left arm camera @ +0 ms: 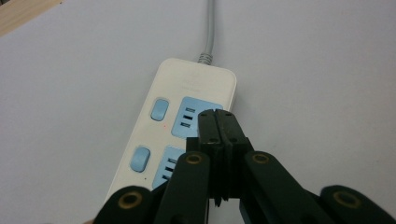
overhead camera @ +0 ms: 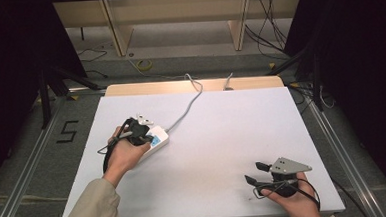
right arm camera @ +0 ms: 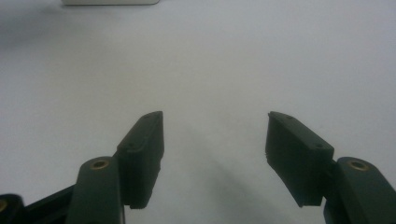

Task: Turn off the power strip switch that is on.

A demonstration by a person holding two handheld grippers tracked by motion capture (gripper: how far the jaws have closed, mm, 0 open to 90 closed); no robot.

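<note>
White power strip lying flat on the left half of a pale worktop, grey cord trailing away toward the far edge. Seen close in the left gripper view: cream body, blue sockets down one side, small blue switches beside them.

Left tool poised right over the strip, jaws pressed together with nothing between them. In the left gripper view, closed tips hanging above a blue socket, near the cord end. Impossible to tell whether touching the strip or just above it. Shut jaws likely chosen to make one narrow point, suited to pressing a switch or prodding a socket rather than grabbing. Hand and beige sleeve angled in from the lower left, lined up with the strip's length for a steady downward push.

Right tool resting well apart at the near right of the worktop, jaws spread wide, holding nothing. In the right gripper view, bare white surface between the two black pads, with an edge of the strip far off at the top. Probably parked there to keep out of the way while the left does the work.
</note>
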